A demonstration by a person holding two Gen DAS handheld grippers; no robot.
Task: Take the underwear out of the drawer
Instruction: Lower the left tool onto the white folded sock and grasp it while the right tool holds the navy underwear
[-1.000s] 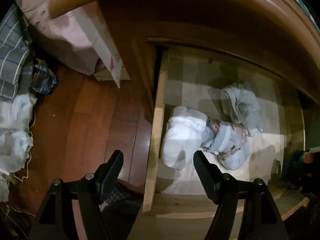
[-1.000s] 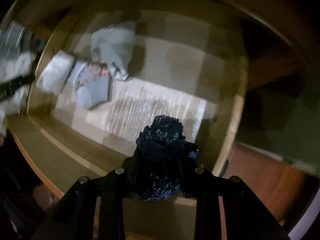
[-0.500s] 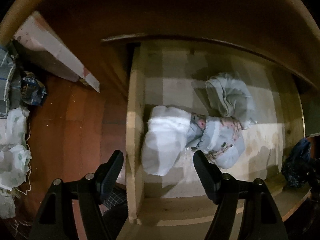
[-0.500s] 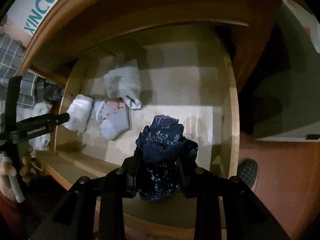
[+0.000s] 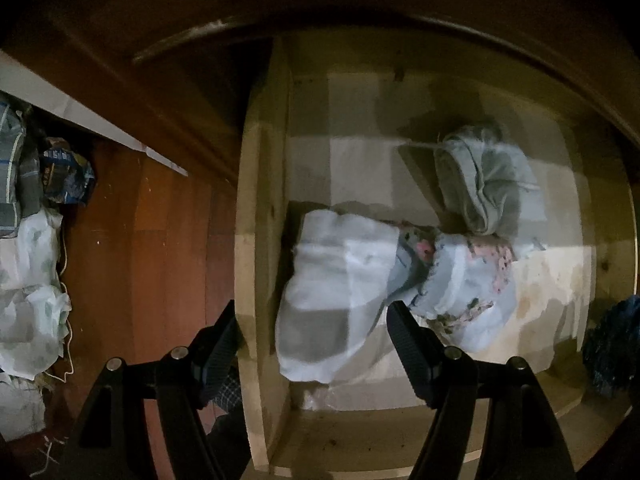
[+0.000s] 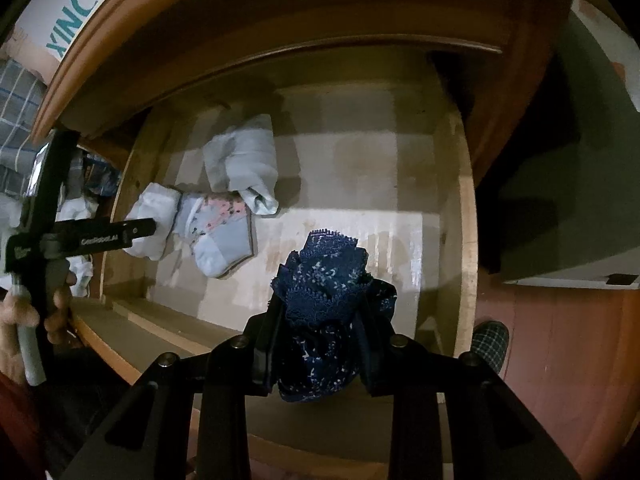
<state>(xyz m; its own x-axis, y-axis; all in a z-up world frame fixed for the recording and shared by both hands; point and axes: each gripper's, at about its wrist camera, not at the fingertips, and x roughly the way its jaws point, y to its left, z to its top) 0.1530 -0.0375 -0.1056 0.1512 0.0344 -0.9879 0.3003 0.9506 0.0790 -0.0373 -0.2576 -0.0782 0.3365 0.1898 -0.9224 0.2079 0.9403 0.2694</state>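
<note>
Left tool (image 5: pixel 312 342) lowered toward white underwear (image 5: pixel 336 296) — gaping, straddling it; right tool (image 6: pixel 318 334) clenches navy underwear (image 6: pixel 324 304).

Reddish wooden floor (image 5: pixel 168 248); crumpled blue wrapper (image 5: pixel 68 176), possibly a snack bag; white patterned cloth (image 5: pixel 28 312); checked slipper (image 6: pixel 490 340); lettered box (image 6: pixel 72 20).

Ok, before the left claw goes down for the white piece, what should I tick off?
1. Drawer open: ok.
2. Left claw open: ok.
3. Left claw centred over the white piece: not ok, one finger hangs outside the drawer wall.
4. White piece free of the floral piece: cannot tell, they touch.
5. Right claw shut on the navy lace pair: ok.
6. Right claw clear of the left claw's path: ok.
</note>
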